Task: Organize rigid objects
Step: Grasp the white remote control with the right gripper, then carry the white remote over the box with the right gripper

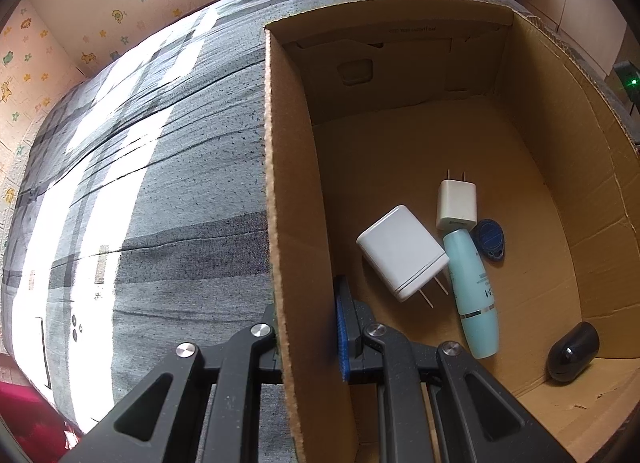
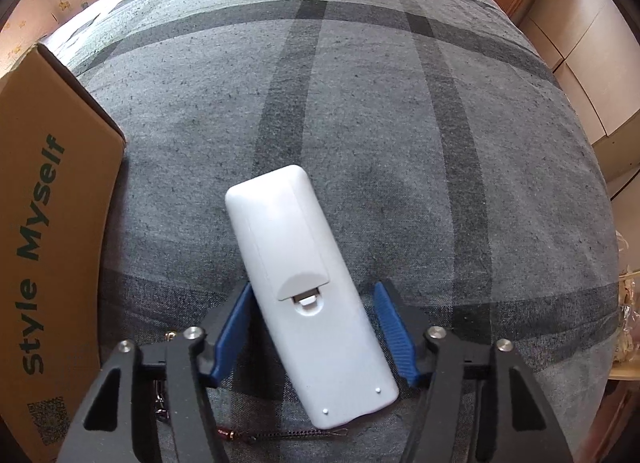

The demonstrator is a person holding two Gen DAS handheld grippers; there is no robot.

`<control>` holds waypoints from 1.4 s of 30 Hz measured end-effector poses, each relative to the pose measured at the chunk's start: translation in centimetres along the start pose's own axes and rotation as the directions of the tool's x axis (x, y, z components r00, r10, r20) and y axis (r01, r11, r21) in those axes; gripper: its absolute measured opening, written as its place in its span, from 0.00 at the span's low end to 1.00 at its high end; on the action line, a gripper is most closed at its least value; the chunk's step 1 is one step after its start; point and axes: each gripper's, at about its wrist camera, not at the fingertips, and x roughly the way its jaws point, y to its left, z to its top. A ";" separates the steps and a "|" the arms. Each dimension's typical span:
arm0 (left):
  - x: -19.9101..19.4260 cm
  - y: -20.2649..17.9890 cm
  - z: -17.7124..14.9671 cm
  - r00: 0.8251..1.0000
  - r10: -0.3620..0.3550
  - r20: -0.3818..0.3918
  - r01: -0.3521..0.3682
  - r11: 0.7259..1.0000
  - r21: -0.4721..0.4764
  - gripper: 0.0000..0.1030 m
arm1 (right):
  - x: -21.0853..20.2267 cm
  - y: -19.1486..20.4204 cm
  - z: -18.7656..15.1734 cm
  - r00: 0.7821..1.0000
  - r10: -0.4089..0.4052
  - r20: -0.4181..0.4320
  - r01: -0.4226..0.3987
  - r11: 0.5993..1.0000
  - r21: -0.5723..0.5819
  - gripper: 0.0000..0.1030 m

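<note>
The left gripper (image 1: 308,339) is seen clamped on the left wall of the cardboard box (image 1: 280,183), one finger outside and the blue-padded finger (image 1: 342,331) inside, the jaws drawn almost fully together on the cardboard. Inside the box, on its floor, a large white plug adapter (image 1: 400,251) is found beside a smaller white charger (image 1: 457,203), a pale teal bottle (image 1: 474,291), a blue oval key fob (image 1: 490,239) and, well apart near the right wall, a black rounded object (image 1: 572,351).

The right gripper (image 2: 316,335) is held over a white remote control (image 2: 304,287), lying back-up on the grey checked bedcover (image 2: 400,123). Its left blue pad (image 2: 234,331) is at the remote's edge; the right pad (image 2: 394,335) stands apart from it. No grip is established. A thin chain (image 2: 280,433) is noted beneath.
</note>
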 end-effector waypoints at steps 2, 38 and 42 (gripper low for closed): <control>0.0 0.2 0.0 1.000 -0.010 0.001 0.010 1.000 -0.007 0.15 | -0.3 0.5 0.1 1.000 -0.023 0.004 0.023 1.000 -0.021 0.54; -0.1 3.4 0.3 0.992 -0.129 0.006 0.129 0.989 -0.066 0.12 | -11.2 1.9 -0.2 0.994 -0.008 0.112 0.006 1.000 0.019 0.48; -0.2 3.6 0.3 0.991 -0.136 0.006 0.136 0.988 -0.068 0.12 | -13.1 3.1 0.2 0.990 0.009 0.139 -0.009 1.000 0.000 0.48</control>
